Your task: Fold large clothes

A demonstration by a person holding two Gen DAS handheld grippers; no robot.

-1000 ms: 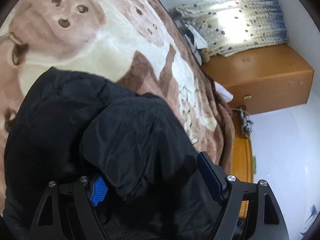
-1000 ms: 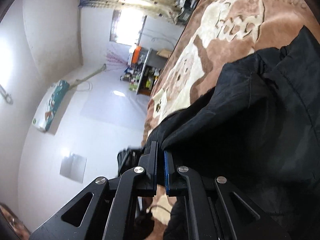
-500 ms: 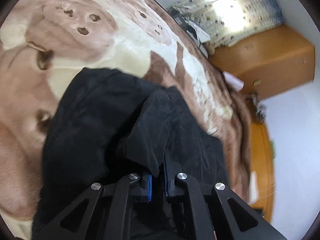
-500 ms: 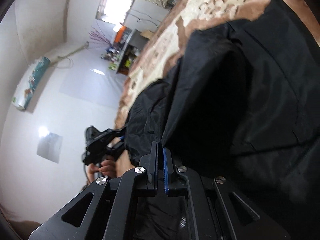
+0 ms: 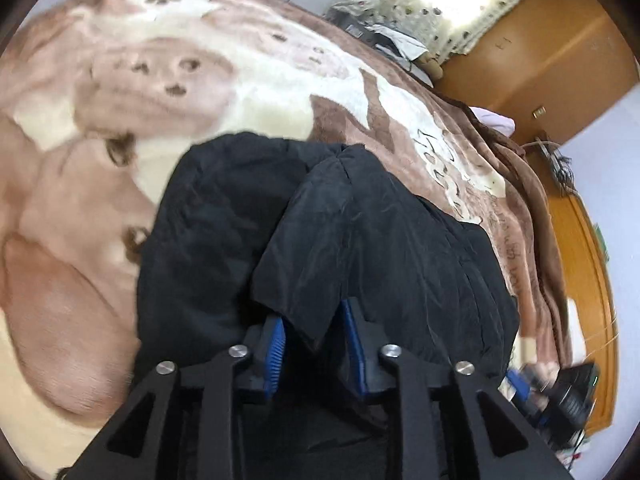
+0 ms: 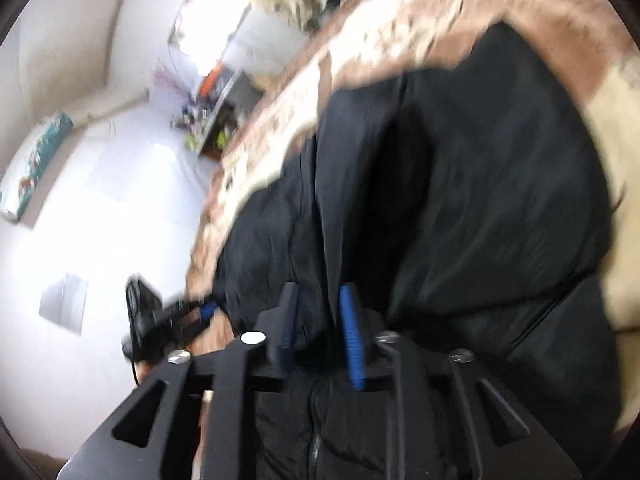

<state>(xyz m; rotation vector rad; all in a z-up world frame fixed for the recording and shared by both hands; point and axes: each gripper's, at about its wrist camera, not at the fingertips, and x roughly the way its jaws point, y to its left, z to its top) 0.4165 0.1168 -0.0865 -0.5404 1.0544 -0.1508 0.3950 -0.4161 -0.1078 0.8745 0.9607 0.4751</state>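
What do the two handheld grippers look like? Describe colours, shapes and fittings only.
Both match. The left gripper and right gripper have matte black frames with triangular cut-outs, round silver screw heads, and two black fingers lined with ribbed blue pads. No cables, markings or sleeves show.

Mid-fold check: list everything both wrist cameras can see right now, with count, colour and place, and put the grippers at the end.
Jacket: one, black, bunched on the bed, a flap of it between the fingers of each gripper.
Blanket: one, brown and cream with a bear print, covering the bed under the jacket.
Curtain: one, pale with dark dots, backlit at the far end of the bed.
Wardrobe: one, orange-brown wood, beside the curtain.
Shelf clutter: blurred, colours mixed, far across the white floor.
Left gripper: black with blue pads, fingers apart, the flap loose between them.
Right gripper: black with blue pads, fingers apart around a fold, view blurred.
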